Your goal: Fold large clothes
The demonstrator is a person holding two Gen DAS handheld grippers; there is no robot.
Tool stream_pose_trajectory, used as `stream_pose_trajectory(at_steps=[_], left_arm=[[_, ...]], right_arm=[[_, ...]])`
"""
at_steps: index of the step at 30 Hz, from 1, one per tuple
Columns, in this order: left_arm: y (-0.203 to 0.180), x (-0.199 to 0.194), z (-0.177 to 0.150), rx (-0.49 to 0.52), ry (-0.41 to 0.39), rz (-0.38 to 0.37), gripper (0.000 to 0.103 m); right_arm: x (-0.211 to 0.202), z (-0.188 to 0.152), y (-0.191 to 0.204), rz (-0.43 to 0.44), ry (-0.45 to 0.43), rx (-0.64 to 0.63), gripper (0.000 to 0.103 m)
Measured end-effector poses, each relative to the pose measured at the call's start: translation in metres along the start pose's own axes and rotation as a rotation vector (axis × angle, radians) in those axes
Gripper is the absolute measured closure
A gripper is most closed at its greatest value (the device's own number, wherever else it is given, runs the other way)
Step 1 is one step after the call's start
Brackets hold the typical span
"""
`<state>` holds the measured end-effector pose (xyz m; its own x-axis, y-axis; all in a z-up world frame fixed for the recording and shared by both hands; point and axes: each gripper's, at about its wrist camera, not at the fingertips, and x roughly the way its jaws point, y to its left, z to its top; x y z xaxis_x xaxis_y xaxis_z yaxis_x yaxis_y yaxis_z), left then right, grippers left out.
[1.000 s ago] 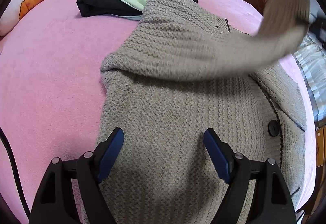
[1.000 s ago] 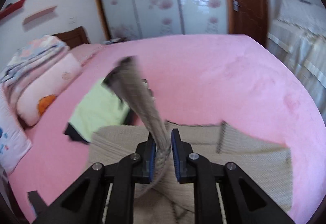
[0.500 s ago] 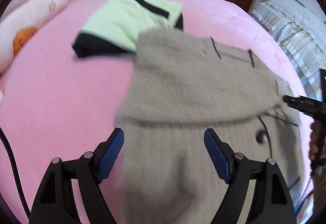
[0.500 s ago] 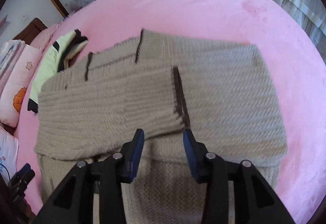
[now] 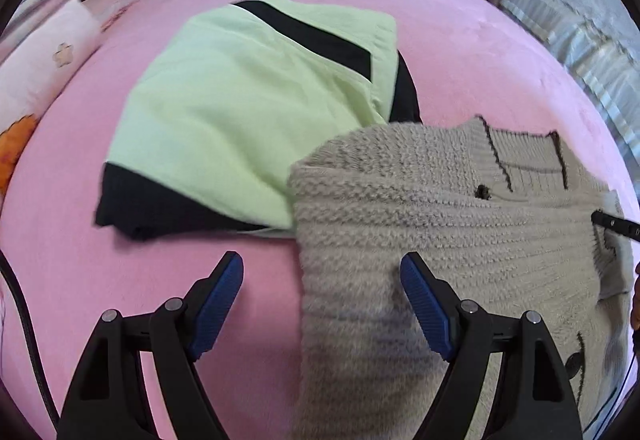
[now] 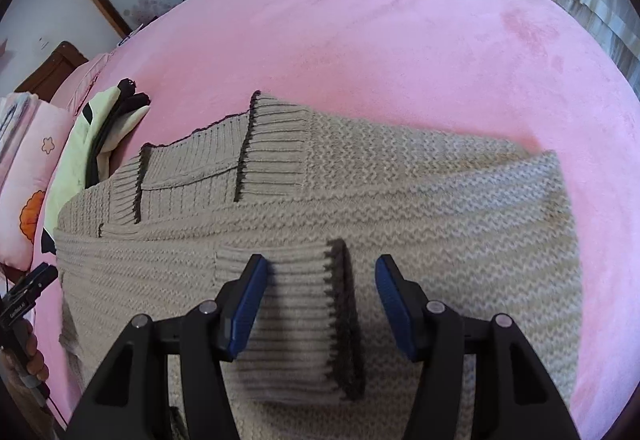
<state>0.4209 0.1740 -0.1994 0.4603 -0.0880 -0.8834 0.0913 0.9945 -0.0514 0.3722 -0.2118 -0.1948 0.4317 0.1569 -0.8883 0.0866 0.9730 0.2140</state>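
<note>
A beige knit cardigan (image 6: 400, 200) with dark brown trim lies spread on the pink bed (image 6: 400, 40). One sleeve is folded across its body, and the ribbed cuff (image 6: 304, 304) lies between the fingers of my right gripper (image 6: 320, 304), which is open and empty just above it. My left gripper (image 5: 320, 300) is open and empty over the cardigan's left edge (image 5: 400, 240), which shows in the left wrist view. The right gripper's tip (image 5: 616, 224) shows at that view's right edge.
A folded light-green and black garment (image 5: 248, 112) lies on the bed beside the cardigan, partly under its corner. Pink pillows (image 5: 36, 72) sit at the left. A wardrobe and brown door stand behind the bed; a white-covered bed (image 5: 580, 24) is at the right.
My right gripper carried the sleeve across the cardigan, laid it down and opened. My left gripper stayed open and swung left toward the cardigan's edge.
</note>
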Motion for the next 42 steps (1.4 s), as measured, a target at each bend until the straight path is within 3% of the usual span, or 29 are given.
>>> stream_pose_trajectory(at_steps=[3, 4, 5, 6, 7, 8, 11, 15, 17, 20, 22, 24, 26, 27, 30, 32, 35, 42], left_arm=[[-0.008, 0.019, 0.004, 0.028, 0.038, -0.002, 0.023], [-0.011, 0.023, 0.004, 0.03, 0.041, -0.007, 0.024], [-0.012, 0.025, 0.005, 0.031, 0.039, -0.015, 0.036], [-0.014, 0.025, 0.005, 0.034, 0.038, -0.051, 0.061], [-0.017, 0.024, 0.006, 0.031, 0.034, -0.054, 0.066], [-0.02, 0.02, 0.005, 0.031, 0.012, -0.007, 0.078], [-0.025, 0.006, 0.002, 0.028, -0.049, 0.041, 0.082], [-0.026, -0.016, -0.003, -0.002, -0.148, 0.088, 0.083], [-0.023, -0.019, -0.003, -0.035, -0.175, 0.099, 0.083], [-0.023, -0.007, -0.001, -0.066, -0.155, 0.115, 0.083], [-0.024, 0.004, -0.002, -0.062, -0.125, 0.136, 0.082], [-0.025, 0.011, -0.002, -0.052, -0.101, 0.152, 0.077], [-0.025, 0.007, 0.0, -0.048, -0.098, 0.176, 0.067], [-0.026, 0.002, 0.0, -0.045, -0.098, 0.198, 0.059], [-0.029, -0.013, 0.0, -0.035, -0.111, 0.251, 0.051], [-0.034, -0.027, -0.001, -0.042, -0.119, 0.235, 0.051], [-0.055, -0.047, -0.006, -0.043, -0.126, 0.151, 0.047], [-0.107, -0.05, -0.024, -0.074, -0.118, 0.018, 0.044]], right_arm=[[0.003, -0.002, 0.012, 0.005, -0.009, -0.074, 0.049], [0.003, -0.003, 0.014, -0.003, -0.015, -0.093, 0.058], [0.003, -0.006, 0.02, -0.016, -0.019, -0.13, 0.074], [0.003, -0.007, 0.023, -0.026, -0.022, -0.154, 0.082], [0.002, -0.009, 0.028, -0.036, -0.029, -0.18, 0.092], [-0.002, -0.01, 0.033, -0.058, -0.048, -0.2, 0.092], [-0.017, -0.008, 0.049, -0.102, -0.142, -0.254, 0.093], [-0.04, 0.005, 0.062, -0.109, -0.275, -0.241, 0.093], [-0.038, 0.012, 0.063, -0.127, -0.293, -0.214, 0.093], [-0.014, 0.021, 0.056, -0.147, -0.227, -0.185, 0.092], [0.012, 0.022, 0.052, -0.171, -0.121, -0.174, 0.089], [0.016, 0.018, 0.045, -0.174, -0.101, -0.148, 0.081], [0.005, 0.017, 0.039, -0.167, -0.115, -0.112, 0.063], [-0.001, 0.015, 0.035, -0.15, -0.119, -0.094, 0.061], [-0.026, 0.006, 0.026, -0.095, -0.159, -0.064, 0.061], [-0.041, -0.001, 0.027, -0.074, -0.192, -0.067, 0.061], [-0.052, -0.012, 0.04, 0.015, -0.194, -0.095, 0.061], [-0.041, -0.034, 0.113, 0.19, -0.149, -0.202, 0.061]])
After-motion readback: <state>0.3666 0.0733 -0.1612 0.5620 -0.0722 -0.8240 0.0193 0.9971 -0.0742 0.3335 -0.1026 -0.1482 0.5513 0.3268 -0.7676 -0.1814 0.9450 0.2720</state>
